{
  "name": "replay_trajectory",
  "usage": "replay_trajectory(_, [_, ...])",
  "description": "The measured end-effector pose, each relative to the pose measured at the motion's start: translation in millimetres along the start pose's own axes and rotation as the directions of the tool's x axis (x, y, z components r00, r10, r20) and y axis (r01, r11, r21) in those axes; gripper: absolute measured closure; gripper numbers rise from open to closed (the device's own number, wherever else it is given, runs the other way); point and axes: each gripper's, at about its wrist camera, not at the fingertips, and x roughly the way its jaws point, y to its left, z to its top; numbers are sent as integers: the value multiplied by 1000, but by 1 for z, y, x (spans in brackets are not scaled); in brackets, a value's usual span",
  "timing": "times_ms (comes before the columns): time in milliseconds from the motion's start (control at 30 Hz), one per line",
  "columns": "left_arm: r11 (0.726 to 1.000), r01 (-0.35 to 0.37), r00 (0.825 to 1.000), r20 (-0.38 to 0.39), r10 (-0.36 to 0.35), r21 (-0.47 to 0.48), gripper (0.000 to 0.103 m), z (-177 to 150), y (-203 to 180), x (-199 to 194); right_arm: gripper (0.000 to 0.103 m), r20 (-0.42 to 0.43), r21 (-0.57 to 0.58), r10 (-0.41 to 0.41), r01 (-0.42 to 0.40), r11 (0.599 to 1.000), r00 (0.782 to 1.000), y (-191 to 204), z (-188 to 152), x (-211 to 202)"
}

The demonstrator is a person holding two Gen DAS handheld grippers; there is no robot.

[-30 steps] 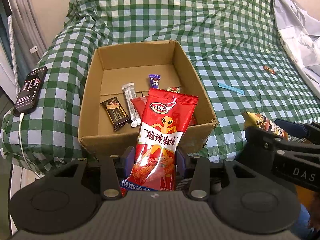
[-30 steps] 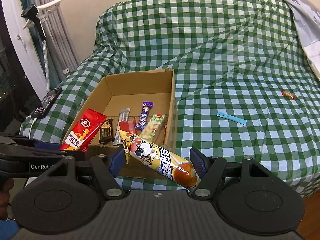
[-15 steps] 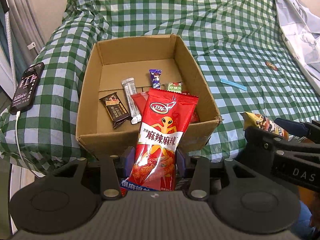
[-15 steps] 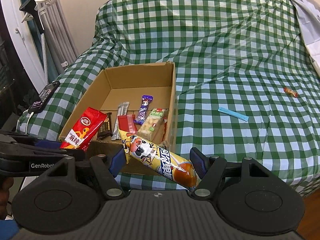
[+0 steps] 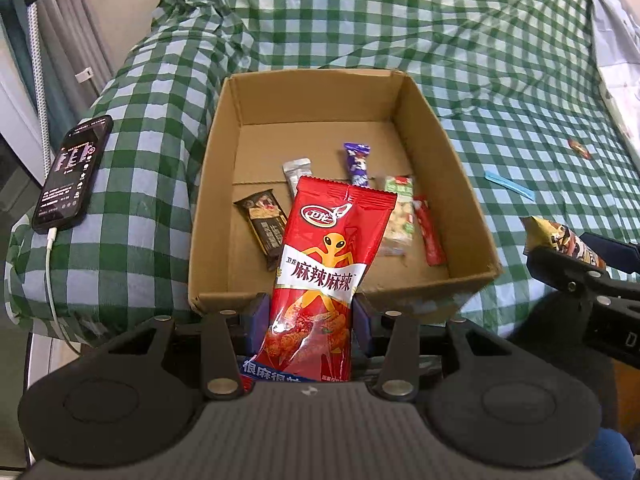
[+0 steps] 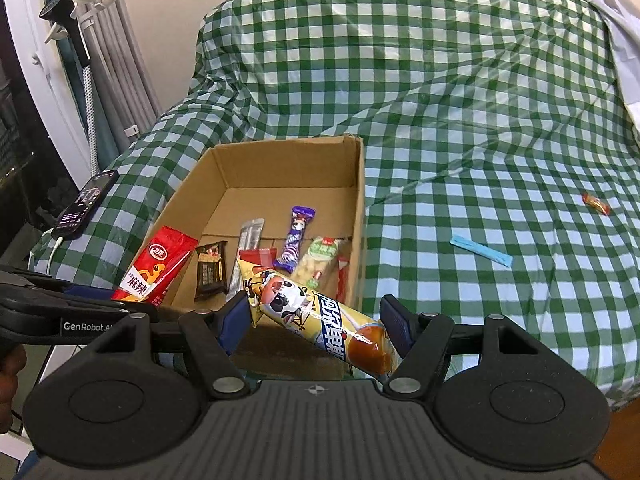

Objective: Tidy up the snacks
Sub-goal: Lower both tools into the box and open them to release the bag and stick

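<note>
My left gripper (image 5: 308, 312) is shut on a red spicy snack bag (image 5: 320, 280), held upright over the near wall of the open cardboard box (image 5: 460, 184). My right gripper (image 6: 314, 320) is shut on a yellow cow-print snack pack (image 6: 320, 320), held slantwise just before the box's near right corner (image 6: 358, 240). In the box lie a dark brown bar (image 5: 262, 226), a silver stick (image 5: 296, 170), a purple candy (image 5: 356, 162), a green-topped nut bar (image 5: 398, 216) and a red stick (image 5: 430, 236). The red bag also shows in the right wrist view (image 6: 154, 268).
The box sits on a green checked cloth (image 6: 480, 120). A blue stick (image 6: 480, 250) and a small red-orange candy (image 6: 596, 204) lie on the cloth to the right. A phone on a cable (image 5: 72, 174) lies left of the box. White fabric (image 5: 616, 20) is far right.
Both grippers have moved a little forward and up toward the box, each still holding its snack. More of the box floor shows now.
</note>
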Motion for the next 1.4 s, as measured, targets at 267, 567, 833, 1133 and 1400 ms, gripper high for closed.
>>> replay_trajectory(267, [1000, -9, 1000, -29, 8, -23, 54, 28, 12, 34, 32, -27, -3, 10, -10, 1000, 1000, 3, 24, 41])
replay_trajectory(567, [999, -23, 998, -64, 21, -33, 54, 53, 23, 71, 32, -65, 0, 21, -21, 1000, 998, 7, 48, 96])
replay_trajectory(833, [999, -36, 994, -100, 32, -32, 54, 65, 30, 102, 32, -99, 11, 28, -27, 1000, 995, 11, 56, 136])
replay_trajectory(1133, [999, -34, 994, -100, 33, -13, 14, 75, 29, 117, 23, -133, 50, 60, -54, 997, 989, 7, 58, 162])
replay_trajectory(1400, [996, -93, 989, -116, 91, -14, 0, 81, 27, 94, 7, -112, 168, 48, -29, 985, 993, -8, 62, 146])
